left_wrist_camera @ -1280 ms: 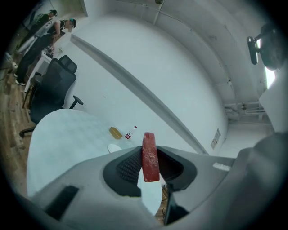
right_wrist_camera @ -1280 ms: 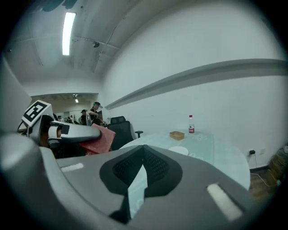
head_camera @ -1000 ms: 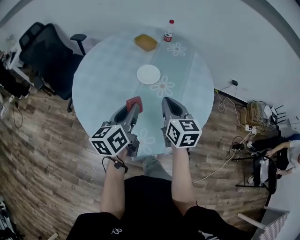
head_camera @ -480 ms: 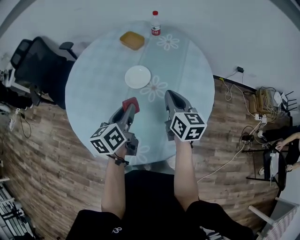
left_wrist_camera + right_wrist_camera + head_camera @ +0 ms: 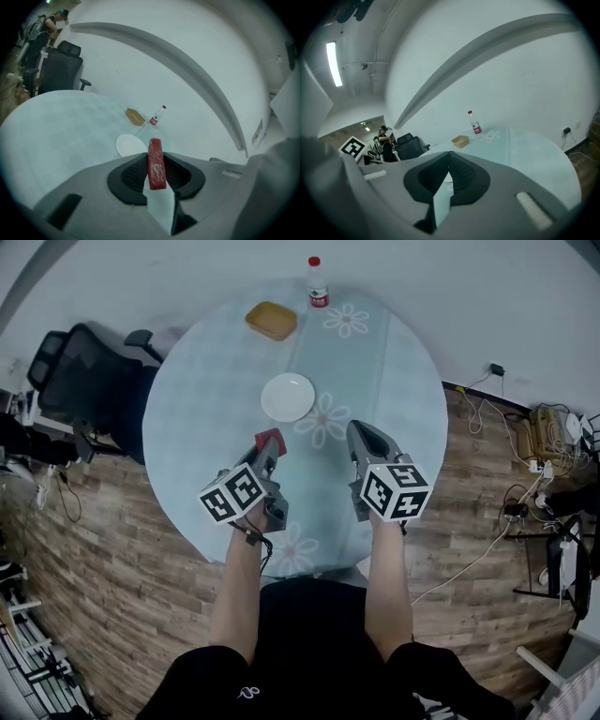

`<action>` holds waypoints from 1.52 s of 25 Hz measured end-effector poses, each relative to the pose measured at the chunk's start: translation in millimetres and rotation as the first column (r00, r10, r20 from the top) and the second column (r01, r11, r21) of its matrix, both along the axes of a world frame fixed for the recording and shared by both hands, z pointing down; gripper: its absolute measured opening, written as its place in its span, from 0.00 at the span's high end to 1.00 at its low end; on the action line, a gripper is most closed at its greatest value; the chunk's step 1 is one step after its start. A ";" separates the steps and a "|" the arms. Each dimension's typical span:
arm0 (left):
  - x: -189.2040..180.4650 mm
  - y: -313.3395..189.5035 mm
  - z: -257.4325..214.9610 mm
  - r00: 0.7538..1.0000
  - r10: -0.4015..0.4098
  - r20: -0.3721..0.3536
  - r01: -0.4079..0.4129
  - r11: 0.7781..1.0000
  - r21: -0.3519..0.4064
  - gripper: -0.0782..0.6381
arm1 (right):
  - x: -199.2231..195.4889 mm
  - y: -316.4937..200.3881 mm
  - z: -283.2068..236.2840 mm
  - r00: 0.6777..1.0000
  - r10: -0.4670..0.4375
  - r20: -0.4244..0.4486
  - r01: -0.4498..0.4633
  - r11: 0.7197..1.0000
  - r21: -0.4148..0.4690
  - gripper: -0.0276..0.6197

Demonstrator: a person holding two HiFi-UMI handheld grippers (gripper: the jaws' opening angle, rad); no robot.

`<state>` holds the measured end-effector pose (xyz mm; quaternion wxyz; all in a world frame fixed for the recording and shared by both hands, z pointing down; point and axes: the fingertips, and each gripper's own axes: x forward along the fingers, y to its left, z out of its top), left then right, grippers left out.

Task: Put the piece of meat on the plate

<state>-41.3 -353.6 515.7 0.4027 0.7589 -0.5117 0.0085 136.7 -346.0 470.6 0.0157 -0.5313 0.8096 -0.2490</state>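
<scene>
A red slab of meat (image 5: 270, 439) stands on edge between the pads of my left gripper (image 5: 269, 446), which is shut on it just above the table. In the left gripper view the meat (image 5: 156, 164) fills the gap between the jaws of the left gripper (image 5: 156, 158). The empty white plate (image 5: 288, 397) lies a short way ahead and slightly right of the meat, and the plate (image 5: 131, 144) shows just beyond the jaw tips. My right gripper (image 5: 362, 433) hovers to the right of the plate. The right gripper (image 5: 449, 158) has its pads together with nothing between them.
The round table (image 5: 394, 381) has a pale blue flowered cloth. At its far edge stand a yellow-brown tray (image 5: 271, 321) and a red-capped bottle (image 5: 318, 284). A black office chair (image 5: 94, 381) stands at the left. Cables and boxes (image 5: 553, 432) lie on the wood floor at the right.
Both grippers have moved forward over the table and lower. The meat, still gripped, is closer to the plate than before.
</scene>
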 end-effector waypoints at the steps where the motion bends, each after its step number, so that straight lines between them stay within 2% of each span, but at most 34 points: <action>1: -2.3 -7.5 9.9 1.000 -0.003 0.009 0.004 1.000 -0.026 0.76 | 2.0 0.0 5.4 1.000 0.011 0.004 -0.011 1.000 -0.012 0.94; 3: -7.1 -21.4 26.2 1.000 -0.009 -0.015 0.008 0.997 -0.079 0.77 | 2.0 -0.2 15.0 0.999 0.030 0.018 -0.029 0.999 -0.035 0.94; 6: -7.3 -48.4 46.5 0.993 -0.024 -0.113 0.007 0.989 -0.144 0.76 | 3.9 -5.6 23.0 0.997 0.063 0.038 -0.061 0.997 -0.054 0.94; 8: -5.3 -69.1 62.3 0.994 -0.014 -0.105 -0.004 0.985 -0.173 0.76 | 9.8 -8.4 28.5 0.996 0.090 0.027 -0.088 0.994 -0.064 0.94; 12: 5.9 -101.5 101.1 0.997 0.061 -0.049 -0.071 0.969 -0.235 0.76 | 34.7 5.0 50.0 0.985 0.153 -0.077 -0.161 0.980 -0.117 0.94; 16: 14.3 -137.9 121.6 0.991 0.134 -0.019 -0.135 0.954 -0.266 0.76 | 51.6 15.9 63.7 0.975 0.200 -0.099 -0.214 0.965 -0.154 0.94; 18: 17.9 -149.5 131.1 0.991 0.133 -0.032 -0.136 0.949 -0.283 0.76 | 57.0 23.0 68.3 0.970 0.212 -0.118 -0.229 0.959 -0.166 0.94; 20: 19.6 -158.8 137.6 0.991 0.102 -0.089 -0.125 0.945 -0.301 0.76 | 58.8 28.9 71.9 0.968 0.210 -0.139 -0.233 0.956 -0.178 0.94; 22: 23.5 -166.2 140.5 0.987 0.111 -0.117 -0.143 0.939 -0.314 0.76 | 57.8 32.2 74.4 0.968 0.204 -0.149 -0.230 0.955 -0.188 0.94; 24: 27.1 -169.2 142.4 0.981 0.184 -0.059 -0.194 0.925 -0.326 0.74 | 53.0 32.8 75.7 0.969 0.191 -0.156 -0.220 0.956 -0.193 0.94; 26: 24.5 -167.8 144.4 0.963 0.266 0.041 -0.238 0.913 -0.332 0.68 | 43.7 31.3 75.6 0.971 0.167 -0.171 -0.200 0.960 -0.194 0.94; 31: 3.8 -161.1 137.5 0.916 0.331 0.227 -0.262 0.922 -0.285 0.61 | 18.8 21.9 68.0 0.976 0.099 -0.194 -0.134 0.975 -0.176 0.94; 33: 2.1 -157.7 120.6 0.904 0.341 0.257 -0.286 0.931 -0.228 0.60 | 10.3 18.5 62.6 0.978 0.074 -0.196 -0.107 0.981 -0.163 0.94; 35: 3.2 -150.5 90.7 0.929 0.312 0.199 -0.288 0.947 -0.141 0.61 | 1.2 17.1 55.7 0.979 0.049 -0.198 -0.079 0.986 -0.148 0.94; 37: 0.2 -139.3 52.9 0.964 0.246 0.096 -0.243 0.969 -0.046 0.73 | -9.2 13.8 45.4 0.980 0.019 -0.199 -0.043 0.992 -0.121 0.94; 38: -5.1 -130.9 34.7 0.977 0.201 0.068 -0.201 0.980 -0.005 0.75 | -14.5 10.9 38.8 0.980 0.003 -0.199 -0.024 0.994 -0.103 0.94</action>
